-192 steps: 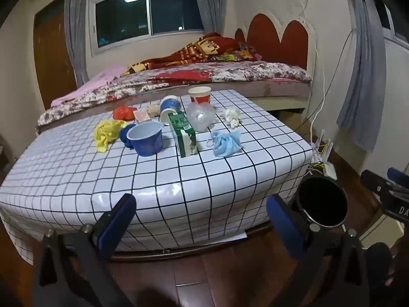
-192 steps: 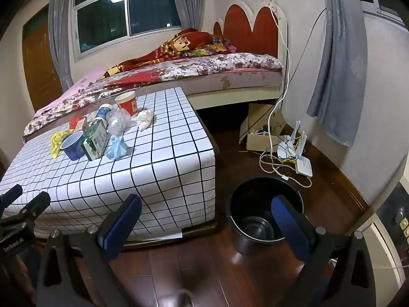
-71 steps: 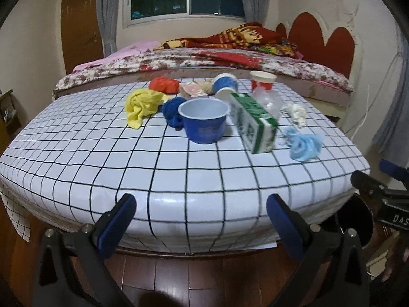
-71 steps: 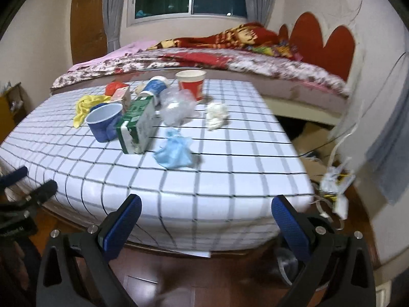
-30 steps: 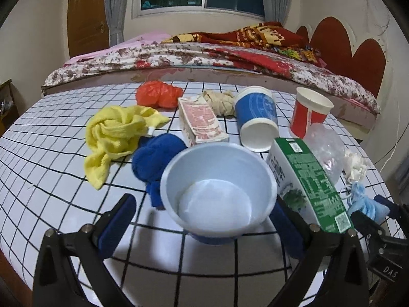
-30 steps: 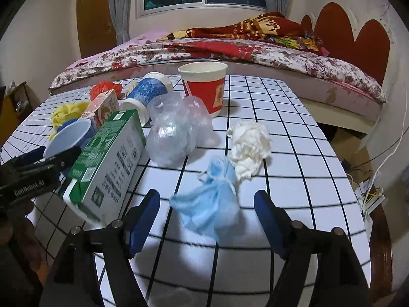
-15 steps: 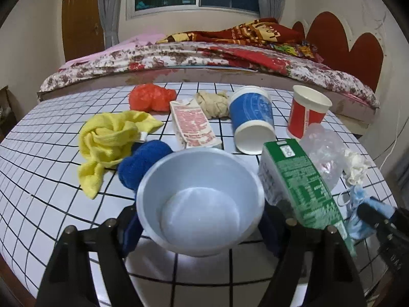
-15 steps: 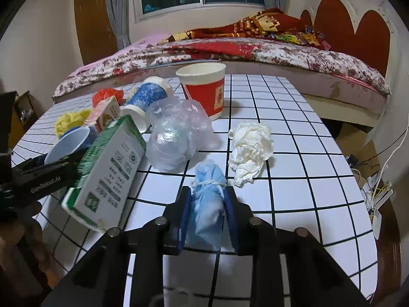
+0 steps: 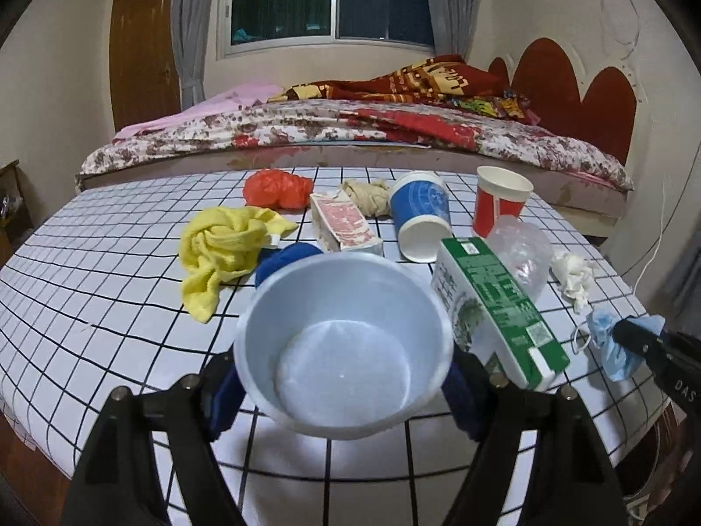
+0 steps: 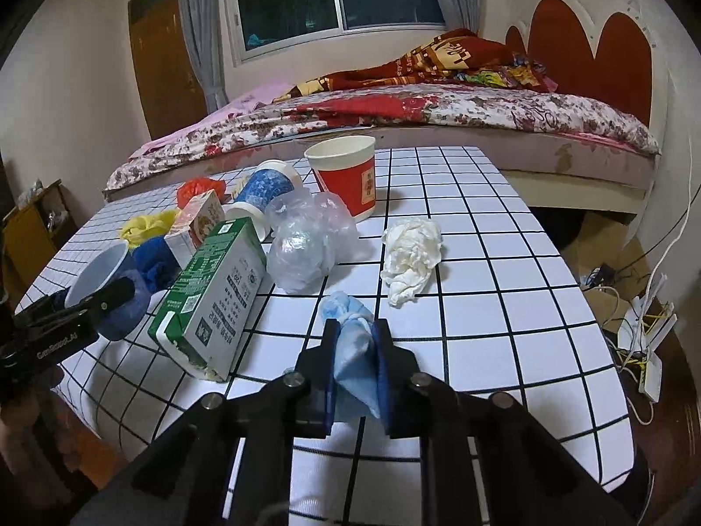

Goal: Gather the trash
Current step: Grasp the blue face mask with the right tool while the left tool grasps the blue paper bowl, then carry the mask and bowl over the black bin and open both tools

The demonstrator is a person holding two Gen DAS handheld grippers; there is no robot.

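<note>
We note the checked table (image 9: 109,289) carries all the litter. Left gripper (image 9: 344,377) pinches the blue bowl (image 9: 346,346) by its sides, green carton (image 9: 490,307) at its 3 o'clock. Right gripper (image 10: 355,364), jaws just closing, is pressed tight on the blue face mask (image 10: 352,350); white tissue (image 10: 412,258) at its 1 o'clock.

Blue cloth (image 9: 285,258): my blue cup (image 9: 344,342) hides most of it.
Cup's outside: my left claw (image 9: 344,388) pads are behind it.
Table (image 9: 109,307) near edge: cut off.
</note>
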